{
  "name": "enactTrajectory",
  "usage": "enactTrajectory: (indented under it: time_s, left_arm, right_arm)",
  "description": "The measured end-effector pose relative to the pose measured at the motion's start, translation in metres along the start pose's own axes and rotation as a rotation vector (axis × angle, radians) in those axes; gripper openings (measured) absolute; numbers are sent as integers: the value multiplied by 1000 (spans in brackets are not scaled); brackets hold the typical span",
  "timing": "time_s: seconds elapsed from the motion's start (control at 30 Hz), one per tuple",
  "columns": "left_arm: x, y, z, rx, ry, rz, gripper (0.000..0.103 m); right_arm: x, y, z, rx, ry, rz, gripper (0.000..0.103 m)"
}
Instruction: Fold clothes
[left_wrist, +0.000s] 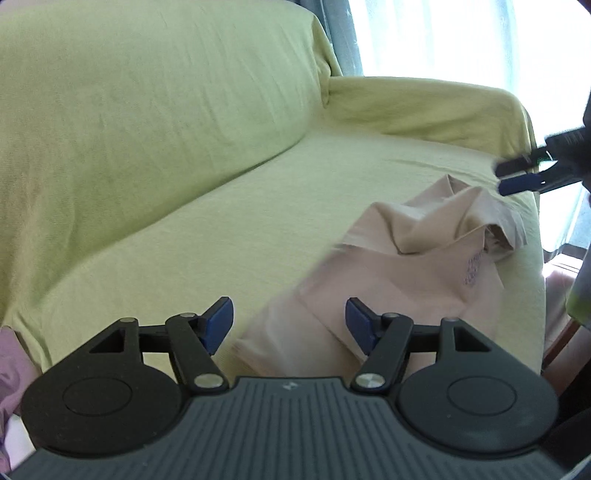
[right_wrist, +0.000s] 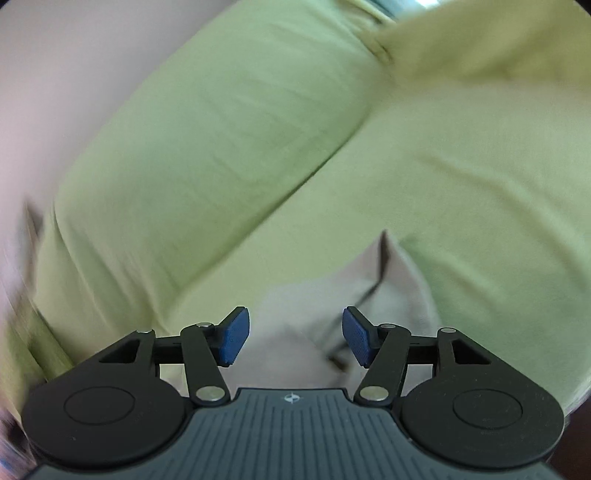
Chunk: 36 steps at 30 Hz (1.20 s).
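Observation:
A beige garment (left_wrist: 410, 254) lies crumpled on the seat of a green-covered sofa (left_wrist: 184, 206), with a small purple print near its right side. My left gripper (left_wrist: 289, 325) is open, hovering over the garment's near end with nothing between its blue pads. The right gripper (left_wrist: 515, 176) shows at the right edge of the left wrist view, just above the garment's far corner. In the right wrist view, my right gripper (right_wrist: 295, 338) is open over a raised fold of the beige garment (right_wrist: 351, 291); that view is motion-blurred.
The sofa backrest (left_wrist: 147, 110) rises at the left and an armrest (left_wrist: 424, 107) closes the far end. A bright curtained window (left_wrist: 443, 37) is behind. Pink cloth (left_wrist: 11, 369) shows at the lower left edge.

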<state>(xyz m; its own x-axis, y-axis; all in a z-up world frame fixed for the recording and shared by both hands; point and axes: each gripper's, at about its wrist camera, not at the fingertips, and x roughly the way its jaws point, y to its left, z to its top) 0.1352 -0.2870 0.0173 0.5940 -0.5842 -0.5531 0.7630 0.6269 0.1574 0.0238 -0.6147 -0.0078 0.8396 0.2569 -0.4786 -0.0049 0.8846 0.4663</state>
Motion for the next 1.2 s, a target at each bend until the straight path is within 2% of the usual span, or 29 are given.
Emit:
enactTrajectory:
  time_s: [0.03, 0.1, 0.13, 0.23, 0.3, 0.47, 0.53, 0.57, 0.6, 0.63, 0.67, 0.77, 0.97, 1.03, 1.2]
  left_arm:
    - [-4, 0, 0, 8, -12, -8, 65]
    - [-8, -4, -1, 45, -35, -41, 75]
    - [-8, -5, -1, 73, -32, -58, 77]
    - [-4, -10, 3, 144, -19, -85, 77]
    - [4, -7, 11, 172, -23, -118, 76]
    - [36, -4, 27, 280, -16, -223, 65]
    - [50, -8, 29, 357, 0, -250, 52]
    - [56, -11, 27, 396, 10, -266, 41]
    - [61, -14, 25, 432, 18, -283, 35]
    - [65, -16, 23, 452, 26, -298, 34]
    - [68, -17, 21, 460, 29, -303, 29]
    - [73, -17, 17, 458, 27, -316, 2]
    - [57, 4, 24, 306, -37, -277, 1]
    - [54, 7, 25, 296, -37, -269, 1]
    - [50, 9, 24, 283, -33, -261, 1]
  right_arm:
    - [-2, 9, -5, -100, 9, -27, 59]
    - [-6, 28, -14, -299, 27, -80, 58]
    - [-8, 37, -19, -398, 36, -106, 58]
    - [-12, 63, -36, -681, 64, -174, 55]
    - [-10, 74, -47, -792, 86, -185, 54]
    - [-7, 84, -62, -949, 103, -207, 54]
    - [-7, 84, -67, -1029, 111, -231, 53]
    - [-3, 84, -69, -1072, 120, -250, 52]
    - [-1, 83, -72, -1117, 130, -265, 51]
    - [0, 82, -75, -1163, 140, -278, 50]
    - [1, 82, -78, -1209, 149, -288, 50]
    - [12, 83, -87, -1339, 142, -308, 49]
    - [23, 91, -103, -1534, 84, -328, 42]
    - [25, 92, -104, -1551, 61, -345, 34]
    - [26, 92, -105, -1568, 76, -329, 21]
